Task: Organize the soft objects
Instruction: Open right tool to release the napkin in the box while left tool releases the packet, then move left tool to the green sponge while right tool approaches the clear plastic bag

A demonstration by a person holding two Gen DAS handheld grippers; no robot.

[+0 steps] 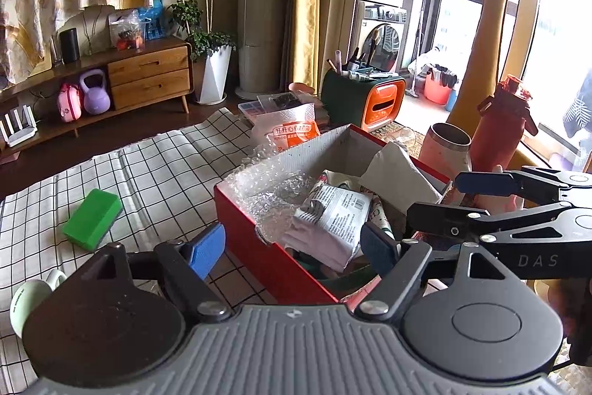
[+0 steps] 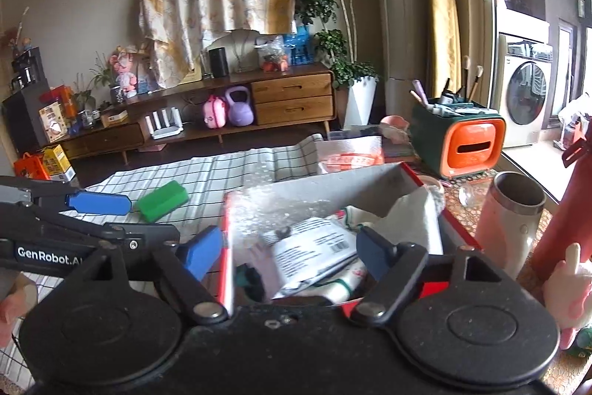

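A red box (image 1: pixel 259 247) with a grey inside sits on the checked cloth; it also shows in the right wrist view (image 2: pixel 392 180). It holds bubble wrap (image 1: pixel 266 187), a white printed soft pack (image 1: pixel 333 221) and a white cloth (image 1: pixel 399 176). A green sponge (image 1: pixel 93 219) lies on the cloth left of the box, also in the right wrist view (image 2: pixel 161 201). My left gripper (image 1: pixel 296 248) is open and empty over the box's near left corner. My right gripper (image 2: pixel 290 252) is open and empty above the box's near edge and shows at right in the left wrist view (image 1: pixel 436 198).
A white mug (image 1: pixel 29 295) stands at the near left. A pink tumbler (image 1: pixel 449 150), a red bottle (image 1: pixel 503 124) and an orange-green organiser (image 1: pixel 366 99) stand right of and behind the box. A plastic snack bag (image 1: pixel 288 126) lies behind it.
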